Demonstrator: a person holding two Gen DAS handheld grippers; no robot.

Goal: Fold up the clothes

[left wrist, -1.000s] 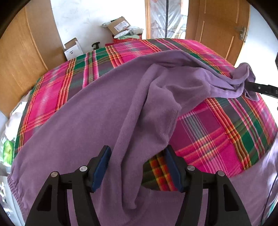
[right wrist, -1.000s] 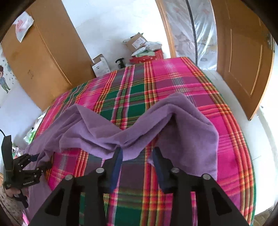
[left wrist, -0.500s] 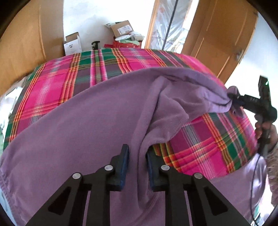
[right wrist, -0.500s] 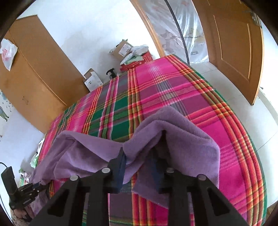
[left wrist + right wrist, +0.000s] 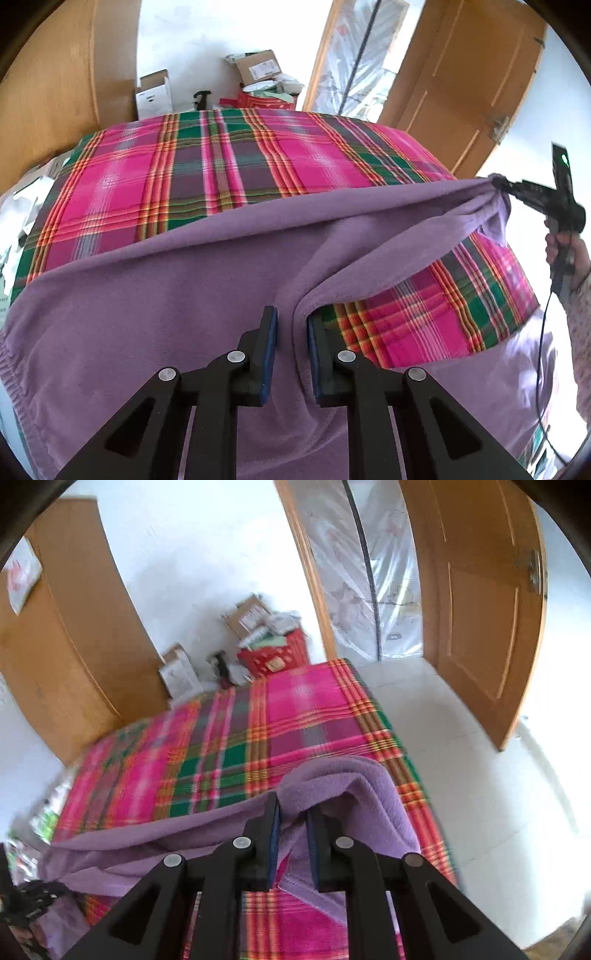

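A purple fleece garment (image 5: 177, 317) lies across a bed with a pink and green plaid cover (image 5: 229, 173). My left gripper (image 5: 291, 339) is shut on a fold of the garment at the near edge. My right gripper (image 5: 293, 830) is shut on another bunched end of the garment (image 5: 354, 786) and holds it lifted above the bed. In the left wrist view the right gripper (image 5: 517, 188) shows at the far right, pulling the top edge of the fleece taut between the two grippers.
Wooden wardrobe (image 5: 55, 85) stands at the left, a wooden door (image 5: 472, 74) at the right. Cardboard boxes (image 5: 258, 66) and a red bag (image 5: 273, 657) sit on the floor beyond the bed. White tiled floor (image 5: 480, 775) lies to the bed's right.
Both grippers closed on the purple fleece and lifted it. The garment's edge is now stretched taut between them, and the right end has risen off the bed.
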